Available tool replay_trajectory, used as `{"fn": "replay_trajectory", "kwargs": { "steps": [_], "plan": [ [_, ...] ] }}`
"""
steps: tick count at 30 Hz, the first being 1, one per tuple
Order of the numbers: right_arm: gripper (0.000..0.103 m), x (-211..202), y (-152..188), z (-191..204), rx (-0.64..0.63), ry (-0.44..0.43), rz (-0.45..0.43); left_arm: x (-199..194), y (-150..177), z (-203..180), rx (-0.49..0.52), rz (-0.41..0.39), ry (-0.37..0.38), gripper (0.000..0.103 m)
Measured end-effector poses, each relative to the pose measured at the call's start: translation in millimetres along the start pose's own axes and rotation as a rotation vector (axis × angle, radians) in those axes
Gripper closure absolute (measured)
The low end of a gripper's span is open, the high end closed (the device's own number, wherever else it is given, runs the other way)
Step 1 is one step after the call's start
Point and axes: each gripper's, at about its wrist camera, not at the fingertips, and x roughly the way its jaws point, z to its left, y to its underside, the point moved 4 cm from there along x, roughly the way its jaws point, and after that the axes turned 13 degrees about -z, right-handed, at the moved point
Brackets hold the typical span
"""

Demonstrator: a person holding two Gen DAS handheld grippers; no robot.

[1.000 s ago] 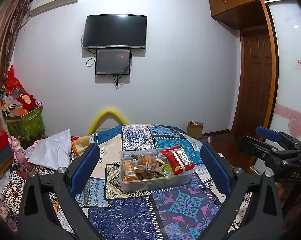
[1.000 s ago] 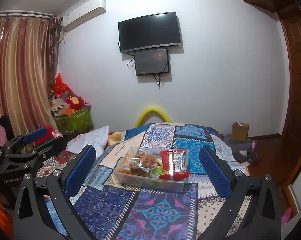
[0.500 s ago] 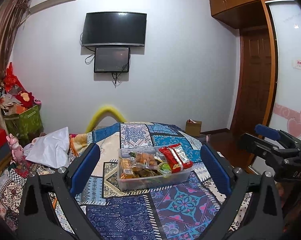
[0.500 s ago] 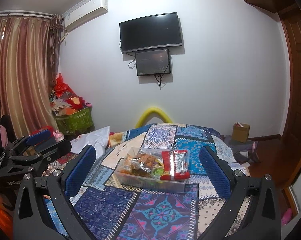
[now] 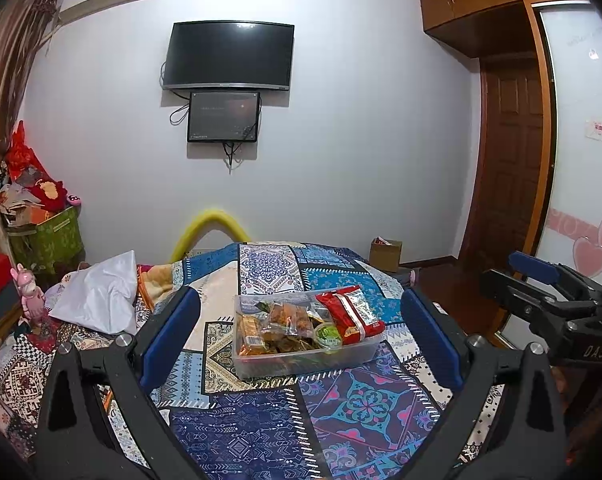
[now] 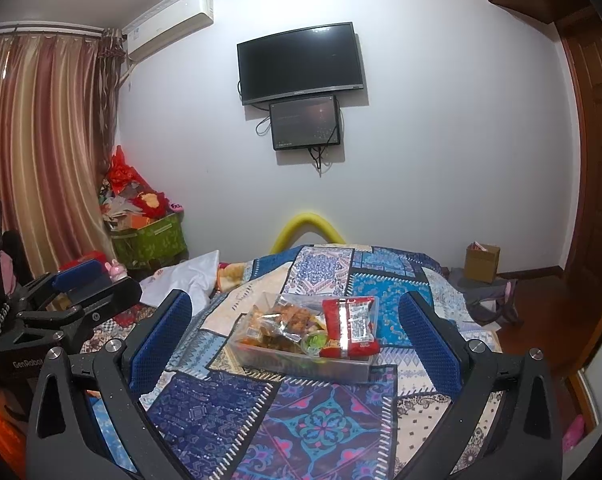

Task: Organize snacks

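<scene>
Snacks fill a clear plastic container [image 5: 305, 354] that sits on the patchwork bedspread [image 5: 261, 432] of the bed, around the middle of the bed, well away from its far edge. Inside it, a red packet [image 5: 351, 314] lies at the right end, tilted up against the rim, a small green-lidded cup [image 5: 328, 334] sits beside it, and clear bags of orange and brown snacks [image 5: 273, 326] crowd the left part.

The left hand-held gripper [image 5: 301, 336] is held level above the near part of the bed, pointing at the container, its blue-padded fingers [image 5: 169, 336] spread wide apart with nothing between them. The right hand-held gripper [image 6: 297, 340] hangs in the same pose just to the right of it, also wide apart and empty, the container showing between its fingers [image 6: 429, 344] but well beyond the tips. Each gripper shows at the edge of the other's view.

A white cloth [image 5: 101, 296] lies crumpled at the bed's left edge.
</scene>
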Motion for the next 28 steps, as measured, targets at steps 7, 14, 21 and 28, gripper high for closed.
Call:
{"fn": "replay_trajectory", "kwargs": {
  "steps": [7,14,21,28],
  "plan": [
    [0.0,1.0,1.3,-1.1,-0.007,0.005,0.003,0.6,0.7,0.4,-0.003,0.003,0.008,0.002],
    [0.0,-0.1,0.3,-5.6,0.01,0.006,0.001,2.1,3.2,-1.1,0.007,0.014,0.018,0.002],
    [0.0,-0.6,0.9,-4.9,0.009,0.004,0.002,1.3,3.7,-1.8,0.008,0.016,0.021,0.002],
    [0.0,-0.9,1.5,-4.6,0.01,0.001,0.005,1.9,3.6,-2.7,0.004,0.02,0.025,0.002]
  ]
}}
